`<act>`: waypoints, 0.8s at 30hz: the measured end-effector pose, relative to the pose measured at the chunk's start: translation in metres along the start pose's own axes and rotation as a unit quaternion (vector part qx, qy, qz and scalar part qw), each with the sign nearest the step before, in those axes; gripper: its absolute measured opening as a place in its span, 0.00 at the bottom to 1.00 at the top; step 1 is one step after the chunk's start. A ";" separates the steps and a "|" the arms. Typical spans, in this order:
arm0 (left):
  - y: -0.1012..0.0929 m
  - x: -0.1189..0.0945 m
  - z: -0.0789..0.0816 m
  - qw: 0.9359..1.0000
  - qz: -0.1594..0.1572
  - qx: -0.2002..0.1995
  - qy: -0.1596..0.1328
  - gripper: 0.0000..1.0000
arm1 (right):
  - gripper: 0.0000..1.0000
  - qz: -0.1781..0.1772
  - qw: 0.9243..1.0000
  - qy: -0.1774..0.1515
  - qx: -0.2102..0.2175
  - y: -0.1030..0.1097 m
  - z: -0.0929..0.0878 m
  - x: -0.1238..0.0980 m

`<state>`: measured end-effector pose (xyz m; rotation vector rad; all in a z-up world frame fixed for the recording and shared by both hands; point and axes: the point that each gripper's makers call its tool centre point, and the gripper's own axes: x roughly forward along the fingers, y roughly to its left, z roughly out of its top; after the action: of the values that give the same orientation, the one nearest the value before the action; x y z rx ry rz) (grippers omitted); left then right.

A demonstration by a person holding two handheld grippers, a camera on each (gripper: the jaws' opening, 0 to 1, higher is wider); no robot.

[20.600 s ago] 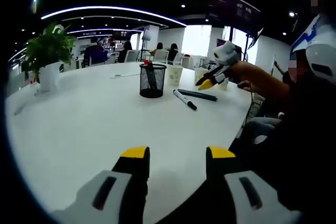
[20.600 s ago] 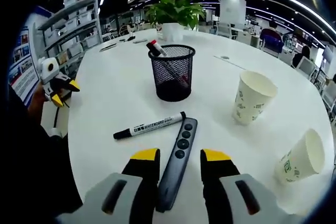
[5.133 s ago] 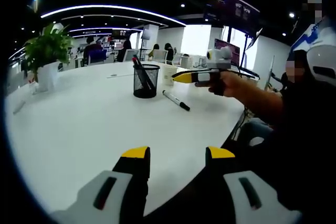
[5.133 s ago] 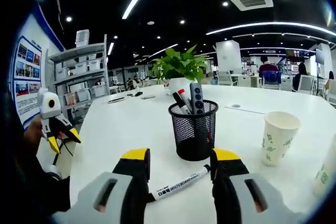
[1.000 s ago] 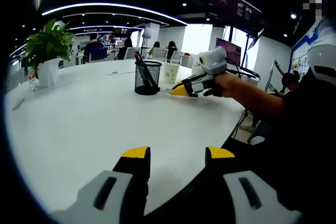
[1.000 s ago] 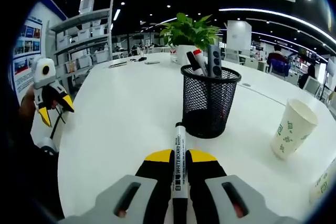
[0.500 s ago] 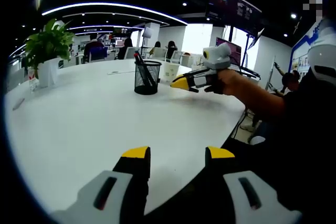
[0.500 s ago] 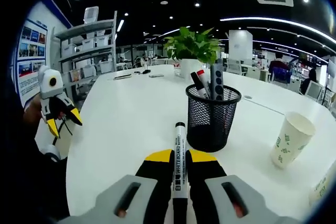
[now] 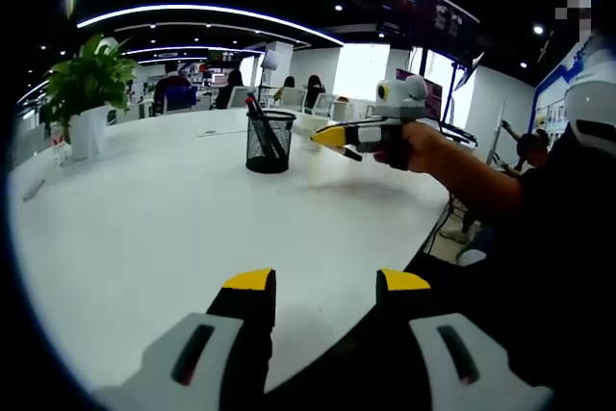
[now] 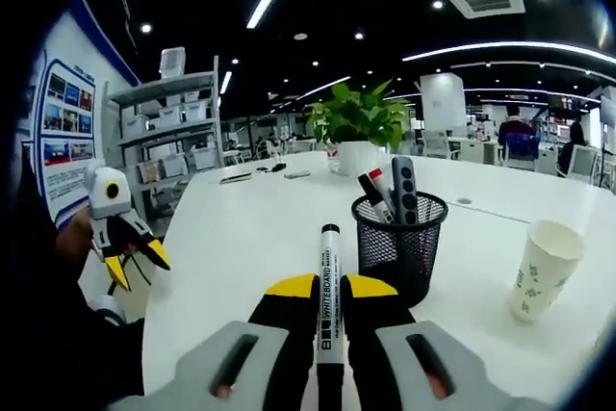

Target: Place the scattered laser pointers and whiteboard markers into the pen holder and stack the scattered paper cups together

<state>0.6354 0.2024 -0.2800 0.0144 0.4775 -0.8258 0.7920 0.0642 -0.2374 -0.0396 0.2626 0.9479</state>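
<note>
The right gripper (image 10: 329, 297) is clamped on a whiteboard marker (image 10: 329, 281), held along the jaws with its black cap forward, likely so it can be tipped cap-first into the mesh pen holder (image 10: 401, 243) just ahead, where 1 red-capped marker and 1 laser pointer (image 10: 403, 190) stand. A paper cup (image 10: 541, 269) waits to its right. The left gripper (image 9: 316, 286) hangs wide apart and empty above the white table (image 9: 144, 209) near its edge

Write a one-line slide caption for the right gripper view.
Right gripper holds a whiteboard marker above the white table, pointed toward the mesh pen holder; a paper cup stands to the right.
</note>
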 end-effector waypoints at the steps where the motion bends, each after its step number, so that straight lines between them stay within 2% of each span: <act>1: 0.000 0.000 0.000 1.000 0.000 0.000 0.000 0.43 | 0.13 0.001 1.000 -0.001 0.001 0.000 0.001 0.000; 9: 0.000 0.000 0.000 1.000 0.000 0.001 0.000 0.43 | 0.13 0.009 1.000 -0.027 0.012 0.001 0.012 0.002; 24: -0.001 0.000 0.001 1.000 -0.001 0.003 0.000 0.43 | 0.13 0.014 0.997 -0.066 0.035 -0.017 0.024 0.009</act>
<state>0.6356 0.2018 -0.2787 0.0193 0.4757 -0.8281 0.8155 0.0647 -0.2174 0.0912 0.1756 0.9632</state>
